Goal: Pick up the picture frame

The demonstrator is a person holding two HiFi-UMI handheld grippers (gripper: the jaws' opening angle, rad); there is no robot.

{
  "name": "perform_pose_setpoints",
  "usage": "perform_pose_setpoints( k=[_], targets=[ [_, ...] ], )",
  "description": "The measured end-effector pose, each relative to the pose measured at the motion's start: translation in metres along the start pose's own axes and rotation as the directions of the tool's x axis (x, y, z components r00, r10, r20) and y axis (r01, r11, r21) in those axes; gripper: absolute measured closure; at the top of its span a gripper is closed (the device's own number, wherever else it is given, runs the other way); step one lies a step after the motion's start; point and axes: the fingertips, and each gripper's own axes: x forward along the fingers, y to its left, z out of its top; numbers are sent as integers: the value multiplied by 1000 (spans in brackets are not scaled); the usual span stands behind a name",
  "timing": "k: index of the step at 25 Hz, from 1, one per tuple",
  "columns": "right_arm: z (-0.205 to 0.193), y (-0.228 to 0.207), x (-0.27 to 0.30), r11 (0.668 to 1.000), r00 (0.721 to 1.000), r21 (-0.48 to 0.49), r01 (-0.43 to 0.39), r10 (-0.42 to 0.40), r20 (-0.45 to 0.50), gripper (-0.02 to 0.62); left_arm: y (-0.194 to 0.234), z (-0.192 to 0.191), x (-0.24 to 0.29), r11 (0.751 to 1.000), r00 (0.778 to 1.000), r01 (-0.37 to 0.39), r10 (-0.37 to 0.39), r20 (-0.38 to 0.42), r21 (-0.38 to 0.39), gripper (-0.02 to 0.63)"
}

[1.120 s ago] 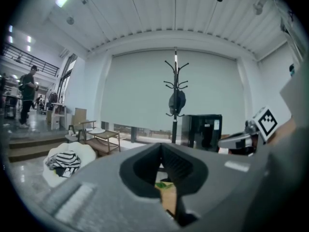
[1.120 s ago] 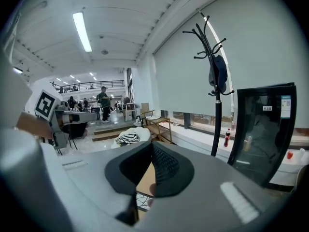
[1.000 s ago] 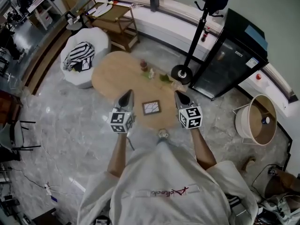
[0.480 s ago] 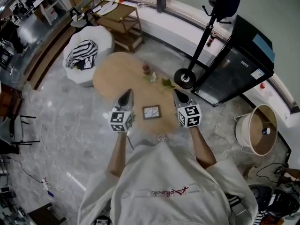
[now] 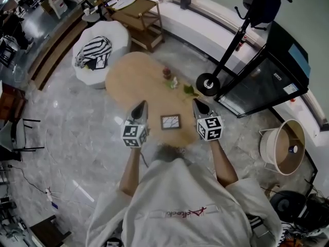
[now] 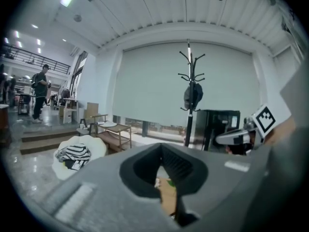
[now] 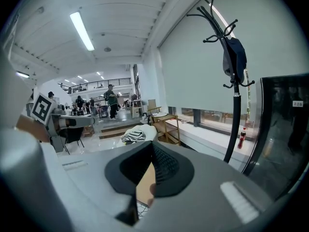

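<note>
While both pairs of jaws sit pressed together with nothing in them, the left gripper (image 5: 139,109) and right gripper (image 5: 199,107) flank the picture frame (image 5: 170,121). It lies flat on the round counter (image 5: 131,78), untouched. So nothing is grasped or lifted; the entire pickup is yet to come.

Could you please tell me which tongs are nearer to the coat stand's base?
Right. The right tongs sit just short of the base; the left tongs lie beyond the frame, farther to the left.
</note>
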Motion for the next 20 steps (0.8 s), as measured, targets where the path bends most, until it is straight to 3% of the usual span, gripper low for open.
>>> perform_pose_setpoints(
  k=[9, 20],
  targets=[
    [1, 1, 39, 1000, 1000, 16, 18, -17, -20, 591, 38, -10, 30, 1000, 999, 7, -8, -31, -13, 604],
    [-26, -22, 62, 999, 997, 51, 20, -16, -77, 591, 33, -43, 66, 999, 995, 31, -35, -98, -43, 604]
  ],
)
